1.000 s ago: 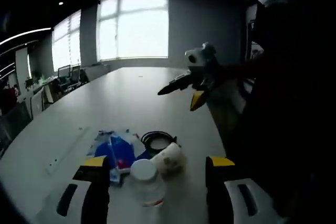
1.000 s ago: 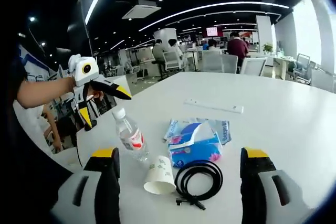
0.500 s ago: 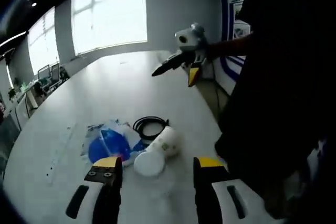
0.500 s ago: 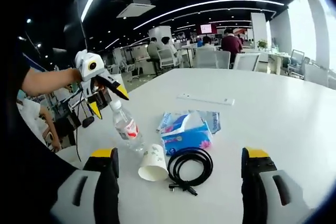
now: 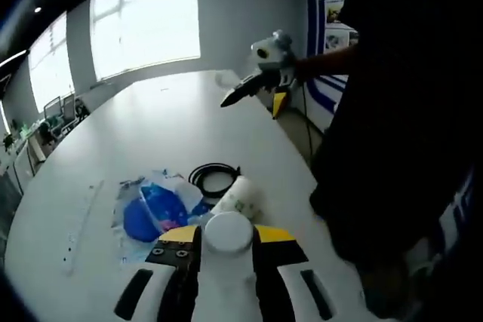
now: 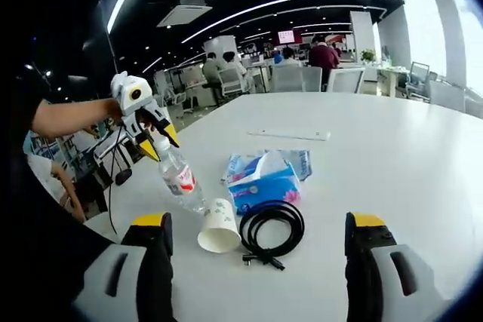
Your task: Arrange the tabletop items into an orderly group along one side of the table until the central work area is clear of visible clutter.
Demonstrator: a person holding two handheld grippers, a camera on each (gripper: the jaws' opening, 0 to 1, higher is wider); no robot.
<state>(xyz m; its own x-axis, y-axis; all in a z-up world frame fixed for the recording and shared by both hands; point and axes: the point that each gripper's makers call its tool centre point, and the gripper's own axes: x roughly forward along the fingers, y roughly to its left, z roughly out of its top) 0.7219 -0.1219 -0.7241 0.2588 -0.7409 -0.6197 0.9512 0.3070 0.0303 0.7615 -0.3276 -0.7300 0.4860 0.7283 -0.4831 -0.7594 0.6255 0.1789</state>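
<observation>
A clear water bottle (image 6: 179, 180) with a white cap (image 5: 229, 233) stands tilted on the white table (image 6: 392, 156). My left gripper (image 5: 226, 234) is shut on its cap and neck; in the right gripper view the left gripper (image 6: 160, 141) comes in from the left. Beside the bottle lie a paper cup (image 6: 219, 228) on its side, a coiled black cable (image 6: 273, 224) and a blue tissue pack (image 6: 264, 179). My right gripper (image 6: 259, 225) is open, with nothing between its fingers, short of the cable. In the left gripper view the right gripper (image 5: 256, 99) hangs above the table's far right edge.
A thin white strip (image 6: 290, 134) lies further out on the table. A person in dark clothes (image 5: 407, 111) stands close along the table's edge. Office chairs (image 6: 332, 81) and other people sit beyond the far side. Bright windows (image 5: 143, 20) line the wall.
My left gripper moved in and its jaws went from wide open to shut around the bottle's cap. The right gripper stayed open and barely shifted.
</observation>
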